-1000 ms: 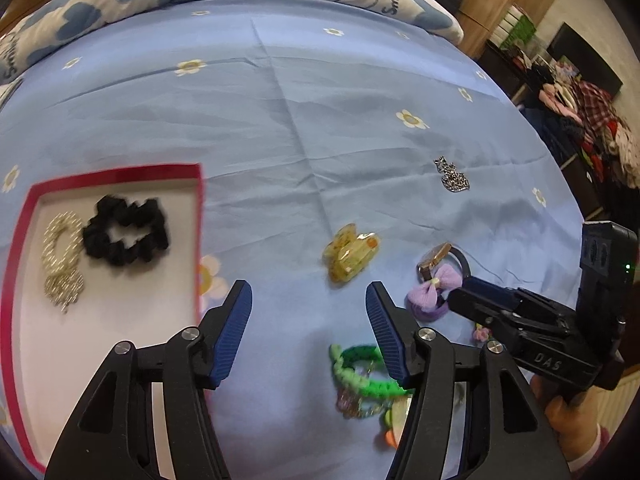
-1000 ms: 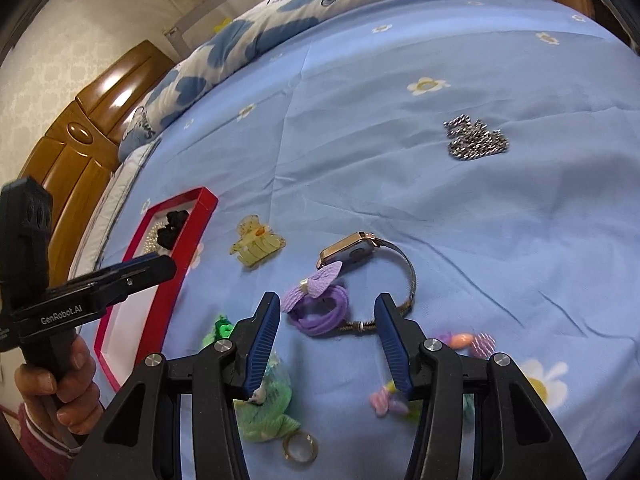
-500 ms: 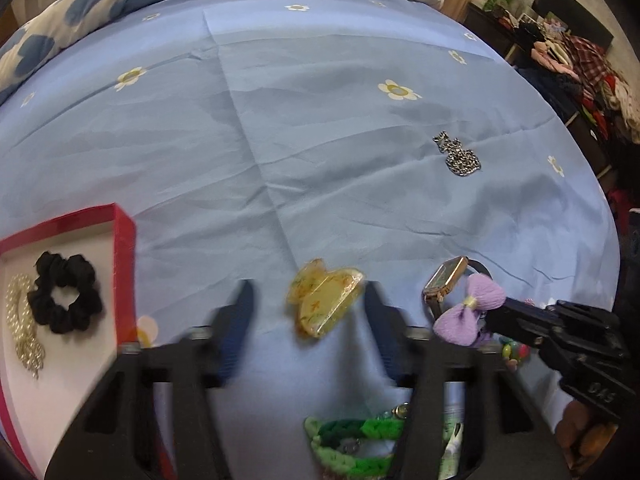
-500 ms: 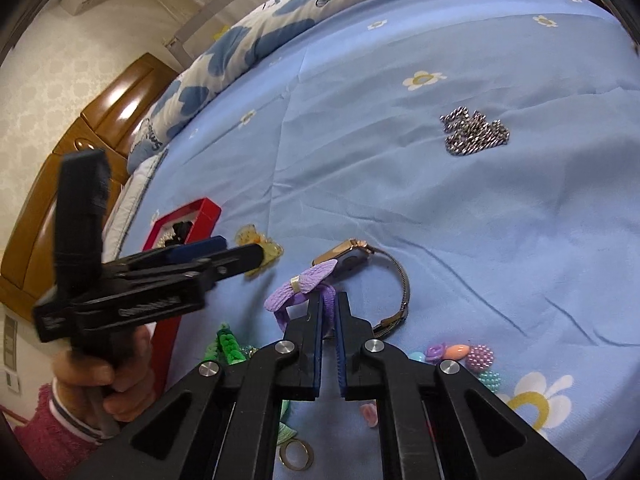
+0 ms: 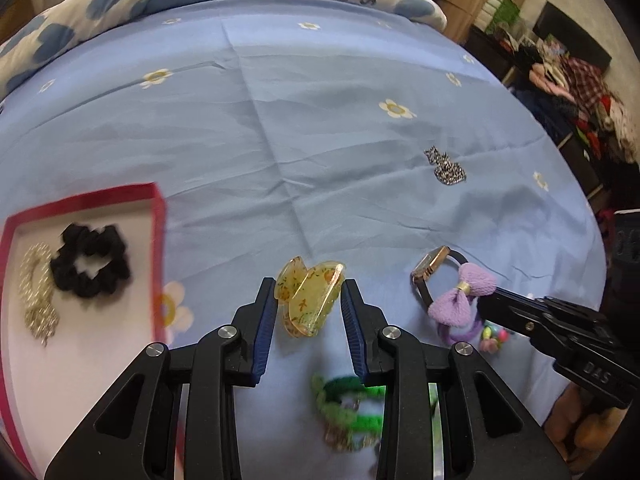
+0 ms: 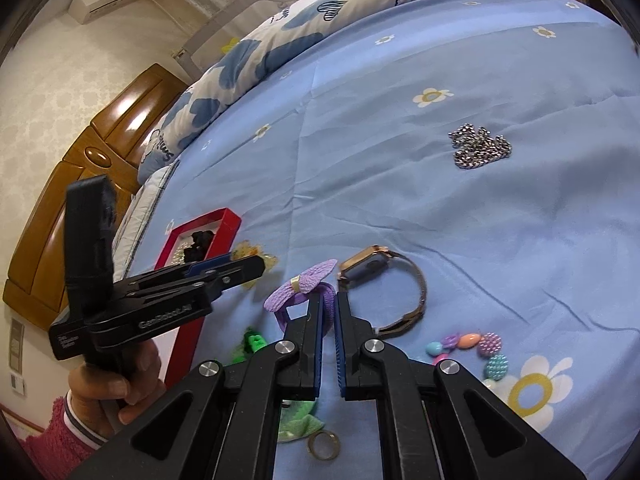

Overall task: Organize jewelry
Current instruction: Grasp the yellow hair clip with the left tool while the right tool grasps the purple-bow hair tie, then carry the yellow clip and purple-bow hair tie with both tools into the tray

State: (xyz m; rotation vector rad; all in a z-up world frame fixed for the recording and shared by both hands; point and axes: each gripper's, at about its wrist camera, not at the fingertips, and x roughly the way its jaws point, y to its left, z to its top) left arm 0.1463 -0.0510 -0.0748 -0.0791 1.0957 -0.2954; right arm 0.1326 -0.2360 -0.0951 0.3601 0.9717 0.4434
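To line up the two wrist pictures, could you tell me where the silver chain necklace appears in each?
Left wrist: silver chain necklace at right of centre, beyond the watch.
Right wrist: the necklace at upper right, again beyond the watch.
Shared landmark: the red tray.

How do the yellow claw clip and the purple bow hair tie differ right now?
The yellow claw clip is hard, translucent plastic; the purple bow hair tie is soft fabric. The clip sits between the left gripper's pads, which have closed in around it; the right gripper is clamped on the tie's band. The tie lies against a gold watch; the clip lies alone. Both lie on the blue bedsheet, outside the red tray.
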